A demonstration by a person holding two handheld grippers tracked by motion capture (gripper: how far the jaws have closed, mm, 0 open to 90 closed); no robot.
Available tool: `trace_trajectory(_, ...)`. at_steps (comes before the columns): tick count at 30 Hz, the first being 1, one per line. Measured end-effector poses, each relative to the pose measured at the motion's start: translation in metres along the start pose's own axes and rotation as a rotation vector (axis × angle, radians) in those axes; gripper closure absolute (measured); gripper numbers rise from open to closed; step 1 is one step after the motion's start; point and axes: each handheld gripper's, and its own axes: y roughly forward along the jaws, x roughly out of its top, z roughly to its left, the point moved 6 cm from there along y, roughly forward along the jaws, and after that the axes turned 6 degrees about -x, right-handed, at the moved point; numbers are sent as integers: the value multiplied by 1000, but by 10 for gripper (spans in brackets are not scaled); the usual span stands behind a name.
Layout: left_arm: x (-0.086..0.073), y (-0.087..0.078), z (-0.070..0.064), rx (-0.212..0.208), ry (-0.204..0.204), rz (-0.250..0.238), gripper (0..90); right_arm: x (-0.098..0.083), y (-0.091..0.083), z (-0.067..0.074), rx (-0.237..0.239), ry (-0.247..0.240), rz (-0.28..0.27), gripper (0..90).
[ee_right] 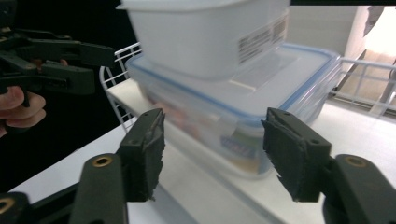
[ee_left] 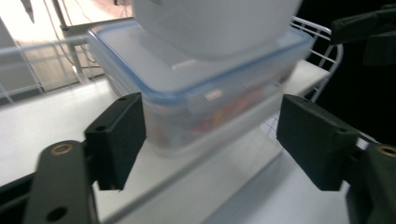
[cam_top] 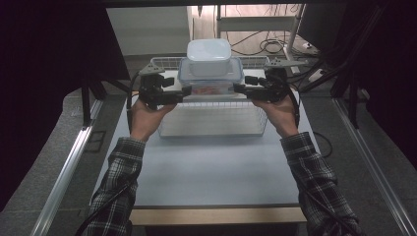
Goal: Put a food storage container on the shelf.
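Note:
A clear food box with a blue-rimmed lid (cam_top: pixel 210 82) carries a white lidded tub (cam_top: pixel 209 56) stacked on top. Both are over the back half of a white wire basket (cam_top: pixel 212 127). My left gripper (cam_top: pixel 185 92) is at the box's left side and my right gripper (cam_top: pixel 239 88) at its right side, both open. In the left gripper view the clear box (ee_left: pixel 205 93) sits between and just beyond the spread jaws of the gripper (ee_left: pixel 210 137). In the right gripper view the box (ee_right: pixel 233 112) stands likewise ahead of the gripper (ee_right: pixel 212 151). Reddish contents show through the wall. I cannot tell if the jaws touch it.
The basket stands at the far half of a pale blue table (cam_top: pixel 211 169). Metal rails (cam_top: pixel 66 172) run along both sides of the table. Cables and a shelf frame (cam_top: pixel 268 44) lie on the floor behind, with dark curtains left and right.

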Motion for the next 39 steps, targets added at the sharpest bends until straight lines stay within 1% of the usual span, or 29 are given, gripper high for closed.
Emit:
trace_trajectory(4, -9, 0, -9, -21, 10, 8, 191, -7, -4, 6, 7, -16, 2, 337)
trace_trajectory(8, -13, 0, -16, -34, 18, 9, 173, -12, -5, 11, 18, -20, 12, 317)
trace_trajectory(13, -17, -1, -20, -49, 25, 12, 162, -17, -7, 16, 21, -38, 23, 302)
trace_trajectory(20, -23, -3, -25, -79, 17, 19, 117, -20, -10, 18, 36, -30, 25, 273)
trace_trajectory(22, -26, -4, -27, -82, 22, 23, 106, -22, -11, 19, 38, -31, 27, 255)
trace_trajectory(30, -35, -8, -39, -126, 47, 25, 66, -31, -17, 22, 20, -50, 36, 195)
trace_trajectory(34, -38, -9, -44, -122, 71, 28, 56, -34, -20, 25, 18, -57, 37, 167)
trace_trajectory(39, -44, -9, -49, -100, 90, 33, 41, -38, -24, 28, 18, -61, 39, 122)
